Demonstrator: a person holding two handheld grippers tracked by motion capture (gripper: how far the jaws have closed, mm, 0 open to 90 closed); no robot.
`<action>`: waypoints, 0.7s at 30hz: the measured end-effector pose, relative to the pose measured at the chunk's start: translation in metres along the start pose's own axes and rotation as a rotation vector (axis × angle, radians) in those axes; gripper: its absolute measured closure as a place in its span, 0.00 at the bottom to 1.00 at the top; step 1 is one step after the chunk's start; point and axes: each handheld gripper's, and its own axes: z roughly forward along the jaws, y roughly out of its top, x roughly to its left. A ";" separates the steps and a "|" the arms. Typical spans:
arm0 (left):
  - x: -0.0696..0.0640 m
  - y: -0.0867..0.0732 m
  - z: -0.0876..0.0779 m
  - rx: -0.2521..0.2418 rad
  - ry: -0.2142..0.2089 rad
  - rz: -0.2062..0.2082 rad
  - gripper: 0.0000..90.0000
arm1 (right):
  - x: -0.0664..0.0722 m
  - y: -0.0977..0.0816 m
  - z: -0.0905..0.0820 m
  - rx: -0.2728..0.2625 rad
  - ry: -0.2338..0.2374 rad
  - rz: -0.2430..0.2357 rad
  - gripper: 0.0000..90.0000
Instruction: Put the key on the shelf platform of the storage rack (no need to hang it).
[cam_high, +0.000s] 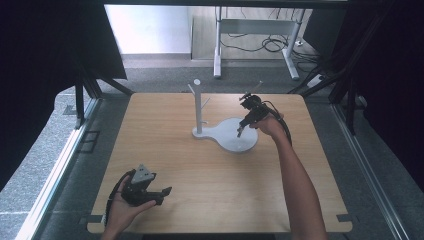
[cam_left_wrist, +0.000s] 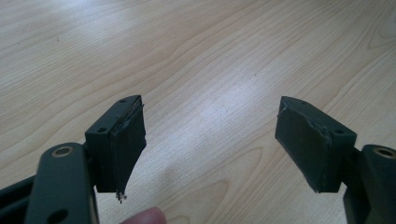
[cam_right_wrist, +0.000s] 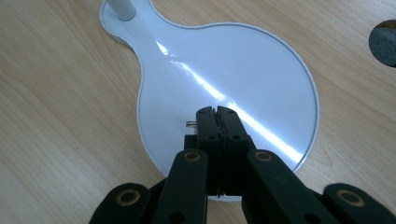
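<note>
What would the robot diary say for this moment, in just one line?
left gripper: open, over bare wooden table | right gripper: shut, small metal bit beside its tip, over white round-based stand | upright white post: nothing hanging

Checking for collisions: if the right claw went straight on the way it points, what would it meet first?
Probably the white stand base: the right claw, jaws shut, points down at its round plate. How near it is stays unclear.
</note>
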 end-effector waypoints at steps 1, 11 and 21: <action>0.000 0.000 0.000 0.000 0.000 0.000 0.27 | 0.000 0.000 0.000 0.000 0.000 0.000 0.99; -0.001 0.000 0.000 -0.001 -0.002 0.003 0.27 | -0.004 -0.006 0.019 -0.002 -0.020 0.031 0.99; -0.001 0.001 0.000 -0.002 -0.004 0.006 0.27 | -0.003 -0.006 0.032 -0.003 -0.036 0.046 0.99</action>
